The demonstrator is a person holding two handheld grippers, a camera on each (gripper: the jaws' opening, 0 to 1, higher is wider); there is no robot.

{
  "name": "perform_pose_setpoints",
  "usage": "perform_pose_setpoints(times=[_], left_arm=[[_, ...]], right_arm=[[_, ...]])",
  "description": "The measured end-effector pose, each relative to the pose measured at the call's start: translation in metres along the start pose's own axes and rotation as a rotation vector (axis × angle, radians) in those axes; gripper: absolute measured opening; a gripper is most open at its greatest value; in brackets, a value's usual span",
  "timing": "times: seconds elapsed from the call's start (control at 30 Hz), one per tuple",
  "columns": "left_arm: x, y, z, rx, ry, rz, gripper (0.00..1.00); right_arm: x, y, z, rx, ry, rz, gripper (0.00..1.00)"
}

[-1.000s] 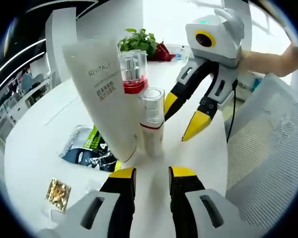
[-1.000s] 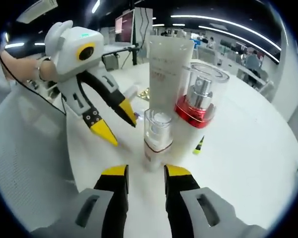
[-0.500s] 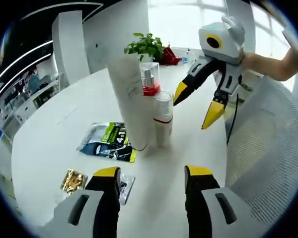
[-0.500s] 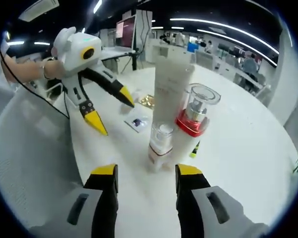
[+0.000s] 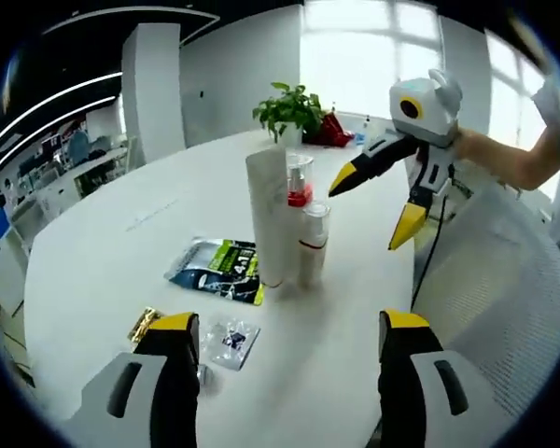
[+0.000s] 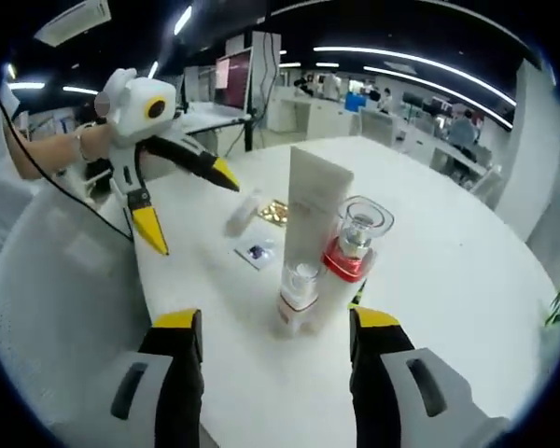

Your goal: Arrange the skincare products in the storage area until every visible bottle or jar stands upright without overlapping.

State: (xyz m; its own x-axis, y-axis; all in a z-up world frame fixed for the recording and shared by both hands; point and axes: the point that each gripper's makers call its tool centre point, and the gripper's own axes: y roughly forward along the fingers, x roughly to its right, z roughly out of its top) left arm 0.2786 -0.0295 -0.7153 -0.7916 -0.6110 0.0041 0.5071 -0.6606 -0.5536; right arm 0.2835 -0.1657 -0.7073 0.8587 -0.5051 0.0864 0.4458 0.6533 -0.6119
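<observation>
Both claws, left gripper (image 5: 285, 341) and right gripper (image 6: 273, 338), hang released, clear of the upright tube (image 5: 268, 217), pump bottle (image 5: 311, 245) and red-collared bottle (image 5: 300, 181) on the white table (image 5: 103, 252).

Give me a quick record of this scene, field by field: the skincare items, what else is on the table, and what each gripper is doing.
surface: round white table
white tube: stands upright on its cap
red-collared pump bottle: upright, beside the tube
small clear-capped bottle: upright, in front of the tube
overlap: the three stand close together; contact cannot be told
green and black sachet: lies flat by the tube
small sample packets: flat, nearer the left gripper
potted plant: far edge of table
left gripper: open, empty, back from the products
right gripper: open, empty, back from the products
</observation>
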Motion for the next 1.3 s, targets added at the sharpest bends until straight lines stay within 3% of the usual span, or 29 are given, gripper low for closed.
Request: perform_pose_setpoints(times=[0.13, 0.43, 0.7, 0.83, 1.0, 1.3], left_arm=[[-0.011, -0.013, 0.0, 0.015, -0.011, 0.035, 0.79], [-0.009, -0.034, 0.007, 0.059, -0.053, 0.059, 0.9], [-0.006, -0.044, 0.004, 0.095, -0.053, 0.064, 0.92], [-0.009, -0.047, 0.001, 0.095, -0.046, 0.083, 0.99], [-0.005, -0.054, 0.003, 0.11, -0.052, 0.073, 0.99], [0.001, -0.062, -0.001, 0.109, -0.078, 0.074, 0.99]], right_arm=[[0.001, -0.005, 0.006, 0.022, 0.016, -0.01, 0.68], [-0.003, -0.013, 0.013, 0.034, 0.019, -0.02, 0.74], [-0.007, -0.018, 0.018, 0.051, 0.032, -0.03, 0.82], [-0.011, -0.021, 0.024, 0.064, 0.042, -0.019, 0.86], [-0.014, -0.024, 0.035, 0.101, 0.046, -0.025, 0.92], [-0.018, -0.027, 0.039, 0.101, 0.03, -0.038, 0.99]])
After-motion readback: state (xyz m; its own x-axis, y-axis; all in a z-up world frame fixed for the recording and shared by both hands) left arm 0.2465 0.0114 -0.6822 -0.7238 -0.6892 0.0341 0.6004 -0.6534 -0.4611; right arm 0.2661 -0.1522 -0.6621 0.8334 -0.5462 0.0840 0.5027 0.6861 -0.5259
